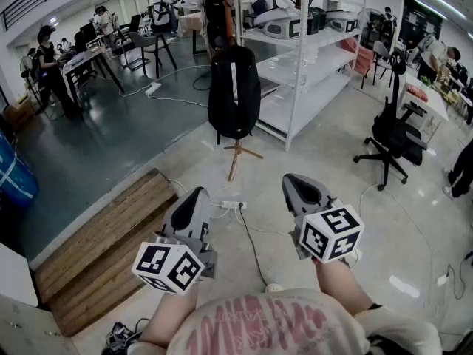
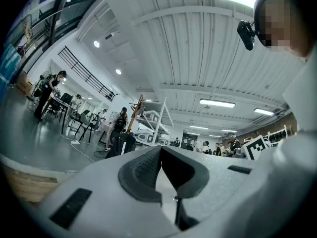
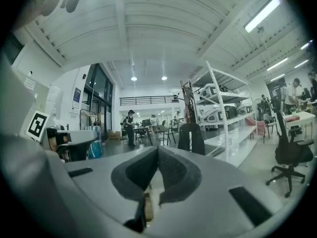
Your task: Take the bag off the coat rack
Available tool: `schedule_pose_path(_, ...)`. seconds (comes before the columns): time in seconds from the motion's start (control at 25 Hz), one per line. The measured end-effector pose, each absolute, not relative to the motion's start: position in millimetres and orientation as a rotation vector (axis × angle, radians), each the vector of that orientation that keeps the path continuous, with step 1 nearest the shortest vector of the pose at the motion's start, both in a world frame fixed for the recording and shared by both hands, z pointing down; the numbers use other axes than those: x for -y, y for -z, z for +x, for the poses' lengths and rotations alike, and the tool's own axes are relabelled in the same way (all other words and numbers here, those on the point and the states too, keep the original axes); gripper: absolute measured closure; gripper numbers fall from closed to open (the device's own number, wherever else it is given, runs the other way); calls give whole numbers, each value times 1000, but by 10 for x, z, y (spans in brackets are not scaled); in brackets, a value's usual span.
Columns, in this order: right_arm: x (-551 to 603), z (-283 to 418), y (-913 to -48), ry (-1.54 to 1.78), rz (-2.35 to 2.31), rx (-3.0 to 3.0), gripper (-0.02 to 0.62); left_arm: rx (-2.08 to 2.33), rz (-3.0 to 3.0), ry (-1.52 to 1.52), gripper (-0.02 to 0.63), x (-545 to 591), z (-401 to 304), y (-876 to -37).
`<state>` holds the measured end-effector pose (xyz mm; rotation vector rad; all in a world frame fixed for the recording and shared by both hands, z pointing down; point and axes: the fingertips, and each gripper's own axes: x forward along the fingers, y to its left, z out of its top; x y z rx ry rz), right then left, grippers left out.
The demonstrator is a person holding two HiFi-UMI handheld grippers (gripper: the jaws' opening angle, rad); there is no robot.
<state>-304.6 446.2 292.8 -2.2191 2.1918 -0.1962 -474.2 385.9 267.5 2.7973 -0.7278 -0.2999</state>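
Observation:
A black backpack (image 1: 233, 91) with a pale stripe hangs on a wooden coat rack (image 1: 238, 154) in front of the white shelving. It also shows small and far off as the backpack (image 3: 191, 139) in the right gripper view and the backpack (image 2: 124, 144) in the left gripper view. My left gripper (image 1: 196, 198) and right gripper (image 1: 297, 184) are held low near the person's body, well short of the rack. Both are shut with nothing between their jaws.
White metal shelving (image 1: 304, 58) stands right behind the rack. A black office chair (image 1: 392, 135) is at the right. A power strip (image 1: 230, 205) and its cables lie on the floor between me and the rack. A wooden step (image 1: 103, 242) is at the left. People stand at desks far back.

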Motion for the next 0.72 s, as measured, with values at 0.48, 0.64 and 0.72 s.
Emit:
schedule_pose_path(0.48,-4402,-3132,-2946,210,-2193,-2157,590,718,2786,300,603,-3764,-4854,-2720)
schedule_pose_path(0.64,-4368,-3167,-2920,202,-2206,-2150,591,709,2793,308,603,-3735,-4898,-2688)
schedule_pose_path(0.72,-4332,-3184,-2944,212,-2219,-2156,589,706,2796,308,603,-3707,-4914,-2672)
